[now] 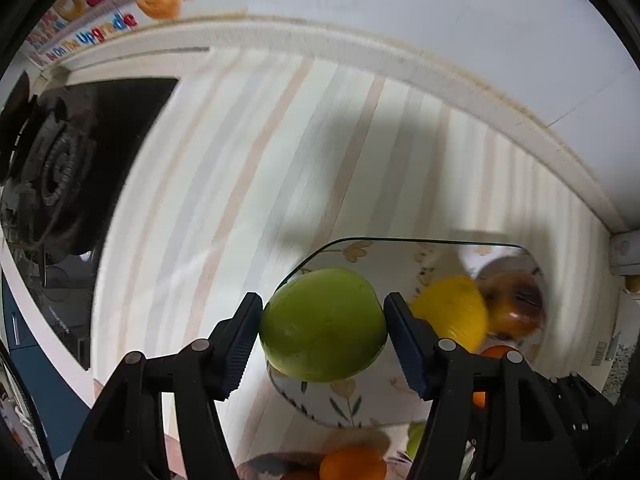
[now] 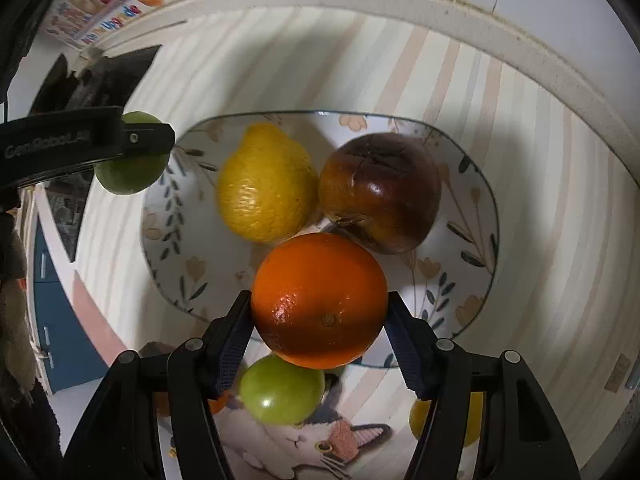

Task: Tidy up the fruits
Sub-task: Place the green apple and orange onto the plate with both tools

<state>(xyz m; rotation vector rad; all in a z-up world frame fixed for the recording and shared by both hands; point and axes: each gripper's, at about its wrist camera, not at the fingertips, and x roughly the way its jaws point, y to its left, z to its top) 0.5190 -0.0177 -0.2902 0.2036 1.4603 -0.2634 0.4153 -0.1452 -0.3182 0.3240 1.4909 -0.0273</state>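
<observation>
The right gripper (image 2: 320,312) is clamping an orange (image 2: 320,300) over the near part of the flowered plate (image 2: 476,184), where a lemon (image 2: 266,184) and a dark apple (image 2: 380,192) are lying. The left gripper (image 1: 324,328) is squeezing a green fruit (image 1: 324,324) over the plate's left rim, so the free spot is lying to its right, and the right one seems nearer.

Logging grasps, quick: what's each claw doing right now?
Left claw: closed on the green fruit.
Right claw: closed on the orange.
</observation>
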